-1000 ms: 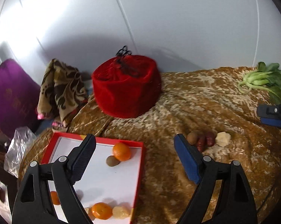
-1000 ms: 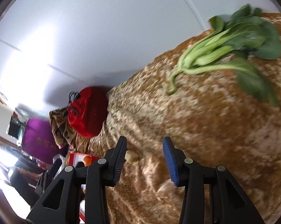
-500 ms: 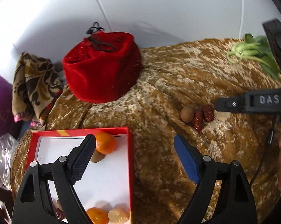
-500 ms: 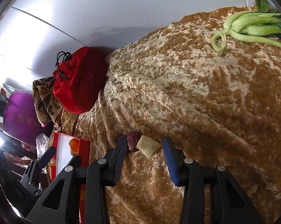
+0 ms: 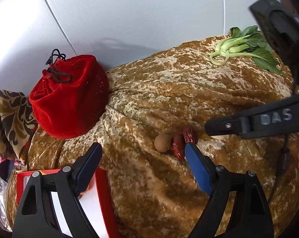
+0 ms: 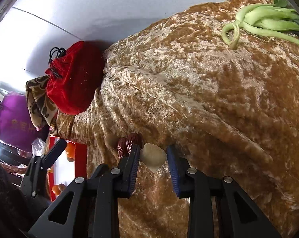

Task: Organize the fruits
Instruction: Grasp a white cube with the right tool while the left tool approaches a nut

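The right gripper [image 6: 153, 157] is low over the brown velvet cloth [image 6: 218, 99], and a pale beige piece of fruit [image 6: 153, 156] lies between its two blue pads. The jaws stand apart; the left pad is touching or almost touching the piece, while a small gap shows at the right pad, so I cannot say it is clamped. Just to the left of this gripper lie two dark red dates [image 6: 128, 143], close against the outer side of its left finger. In the left wrist view the same dates [image 5: 182, 141] lie side by side with a round brown fruit [image 5: 162, 142] touching them on the left.

The left gripper [image 5: 142, 165] hangs above the cloth with jaws wide apart and nothing between them. Its right pad tip is just in front of the dates, and its left finger is over the corner of a red tray [image 5: 103, 194] with a white floor. In the right wrist view some oranges [image 6: 71, 151] lie in this tray.

Between the fruits and the far edge the cloth is wrinkled. A red drawstring pouch [image 5: 70, 99] stands far left against the white wall [image 5: 139, 15], with a patterned cloth [image 5: 8, 117] beside it. A bunch of green leafy vegetable [image 5: 242, 47] lies far right near the wall.
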`<control>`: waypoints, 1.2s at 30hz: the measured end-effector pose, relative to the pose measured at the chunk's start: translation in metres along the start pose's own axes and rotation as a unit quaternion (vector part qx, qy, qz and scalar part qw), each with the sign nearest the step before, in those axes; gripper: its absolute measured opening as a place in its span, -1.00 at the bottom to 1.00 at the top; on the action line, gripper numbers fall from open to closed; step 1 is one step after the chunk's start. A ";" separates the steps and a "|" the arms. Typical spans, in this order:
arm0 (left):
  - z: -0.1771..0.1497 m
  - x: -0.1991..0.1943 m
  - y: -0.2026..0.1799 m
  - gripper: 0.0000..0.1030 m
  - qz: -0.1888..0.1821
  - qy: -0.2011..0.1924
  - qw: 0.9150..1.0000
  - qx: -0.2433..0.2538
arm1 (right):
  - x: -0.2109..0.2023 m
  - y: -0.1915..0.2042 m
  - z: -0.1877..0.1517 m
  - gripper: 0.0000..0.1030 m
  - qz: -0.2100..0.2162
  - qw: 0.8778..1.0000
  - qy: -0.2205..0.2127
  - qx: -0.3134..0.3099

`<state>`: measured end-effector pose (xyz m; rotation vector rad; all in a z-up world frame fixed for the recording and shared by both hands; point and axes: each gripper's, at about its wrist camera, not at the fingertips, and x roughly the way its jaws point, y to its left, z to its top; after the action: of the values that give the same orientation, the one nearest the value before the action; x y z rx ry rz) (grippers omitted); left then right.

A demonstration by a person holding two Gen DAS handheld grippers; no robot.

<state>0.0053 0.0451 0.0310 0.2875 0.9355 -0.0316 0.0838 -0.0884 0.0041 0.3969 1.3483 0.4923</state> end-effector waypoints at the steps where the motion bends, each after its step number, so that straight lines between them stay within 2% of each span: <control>1: 0.001 0.003 0.001 0.67 -0.002 0.004 1.000 -0.004 | -0.002 -0.002 0.000 -0.44 0.000 1.000 -0.001 0.001; 6: 0.007 0.020 0.008 0.46 -0.021 0.028 0.999 -0.037 | -0.007 -0.013 0.003 -0.44 0.006 1.000 0.001 0.011; 11: 0.012 0.028 0.006 0.35 -0.023 0.033 0.998 -0.046 | -0.005 -0.019 0.004 -0.44 0.009 1.000 0.009 0.015; 18: 0.015 0.039 0.008 0.16 -0.048 0.037 0.995 -0.074 | -0.003 -0.019 0.004 -0.44 0.011 1.000 0.011 0.018; 19: 0.016 0.041 0.007 0.09 -0.054 0.038 0.995 -0.075 | -0.003 -0.019 0.004 -0.44 0.011 1.000 0.011 0.018; 24: 0.014 0.041 -0.004 0.01 -0.069 0.038 0.995 -0.053 | -0.007 -0.024 0.003 -0.44 0.010 1.000 0.008 0.023; 25: 0.012 0.043 -0.008 -0.13 -0.071 0.047 0.995 -0.043 | -0.008 -0.024 0.003 -0.44 0.011 1.000 0.007 0.025; 27: 0.009 0.048 -0.012 -0.16 -0.060 0.050 0.996 -0.031 | -0.010 -0.026 0.004 -0.44 0.011 1.000 0.004 0.029; 29: 0.010 0.046 -0.007 -0.24 -0.069 0.042 0.996 -0.044 | -0.011 -0.028 0.005 -0.44 0.011 0.999 0.002 0.032; 31: 0.013 0.041 0.000 -0.26 -0.083 0.032 0.994 -0.060 | -0.012 -0.029 0.005 -0.44 0.012 0.999 0.002 0.033; 33: 0.014 0.037 0.002 -0.26 -0.079 0.024 0.995 -0.057 | -0.012 -0.028 0.005 -0.43 0.011 0.999 0.001 0.031; 36: 0.011 0.042 0.002 -0.27 -0.079 0.035 0.995 -0.054 | -0.013 -0.029 0.005 -0.43 0.012 0.999 0.000 0.033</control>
<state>0.0391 0.0478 0.0044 0.1146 1.0246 -0.1173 0.0900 -0.1194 0.0004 0.4669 1.3644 0.4680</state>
